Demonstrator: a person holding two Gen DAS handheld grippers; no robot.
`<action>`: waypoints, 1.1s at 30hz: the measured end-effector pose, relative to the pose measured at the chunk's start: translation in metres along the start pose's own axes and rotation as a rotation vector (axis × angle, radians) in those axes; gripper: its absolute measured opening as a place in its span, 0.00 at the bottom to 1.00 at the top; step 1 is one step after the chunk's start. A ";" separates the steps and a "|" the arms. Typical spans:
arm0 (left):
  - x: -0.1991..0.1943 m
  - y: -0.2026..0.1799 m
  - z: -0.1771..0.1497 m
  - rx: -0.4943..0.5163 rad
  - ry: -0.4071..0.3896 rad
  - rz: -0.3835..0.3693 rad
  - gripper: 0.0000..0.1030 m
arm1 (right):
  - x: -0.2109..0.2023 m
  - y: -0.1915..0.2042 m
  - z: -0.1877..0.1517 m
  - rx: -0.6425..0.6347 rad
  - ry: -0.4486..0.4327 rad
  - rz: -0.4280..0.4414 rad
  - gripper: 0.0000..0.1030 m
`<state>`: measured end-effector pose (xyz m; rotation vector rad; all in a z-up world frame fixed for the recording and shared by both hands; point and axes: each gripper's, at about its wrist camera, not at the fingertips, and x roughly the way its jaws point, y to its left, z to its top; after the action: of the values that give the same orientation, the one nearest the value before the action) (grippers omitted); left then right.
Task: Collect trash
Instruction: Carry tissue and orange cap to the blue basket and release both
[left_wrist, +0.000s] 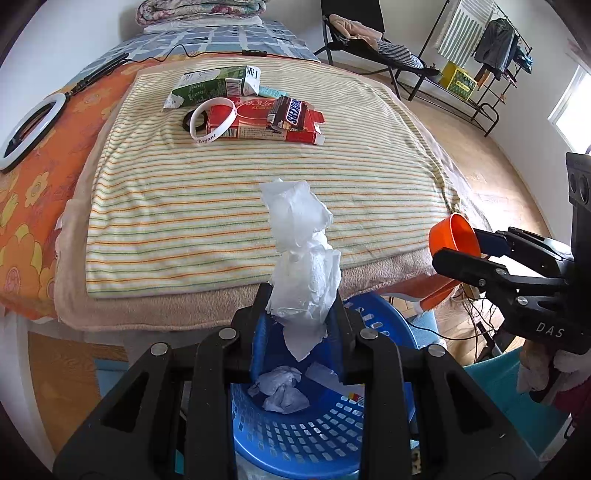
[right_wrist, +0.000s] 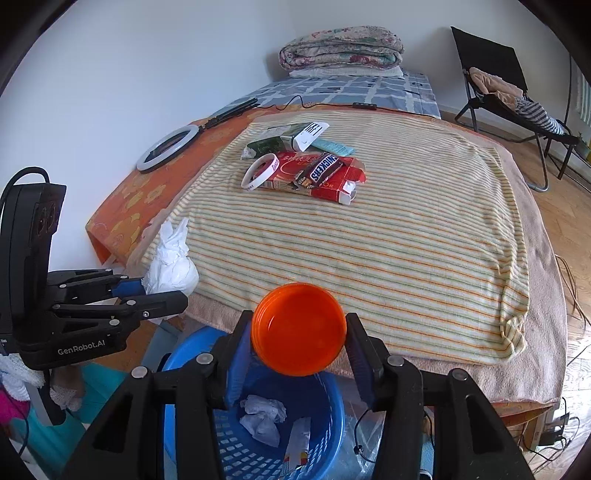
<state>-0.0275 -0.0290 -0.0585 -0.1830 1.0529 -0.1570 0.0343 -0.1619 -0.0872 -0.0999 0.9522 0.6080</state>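
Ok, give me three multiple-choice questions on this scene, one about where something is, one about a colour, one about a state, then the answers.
1. Where does the Snickers wrapper lie?
A. on the red carton
B. in the basket
C. on the floor

2. What colour is the basket?
A. green
B. blue
C. white

3. What does the right hand-held gripper hold?
A. nothing
B. a wristband
C. an orange cup

Answers:
1. A: it rests across the red carton on the striped blanket.
2. B: its perforated wall is blue.
3. C: the orange cup sits clamped between its fingers.
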 end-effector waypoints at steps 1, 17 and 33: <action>0.000 0.000 -0.004 0.002 0.005 0.000 0.27 | 0.000 0.002 -0.005 -0.003 0.005 0.001 0.48; 0.019 -0.002 -0.053 0.020 0.090 -0.014 0.27 | 0.018 0.021 -0.056 -0.016 0.094 0.045 0.49; 0.042 -0.007 -0.081 0.044 0.174 -0.003 0.27 | 0.038 0.027 -0.079 -0.025 0.165 0.054 0.49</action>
<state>-0.0780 -0.0506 -0.1321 -0.1328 1.2217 -0.2015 -0.0217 -0.1498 -0.1593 -0.1486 1.1097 0.6690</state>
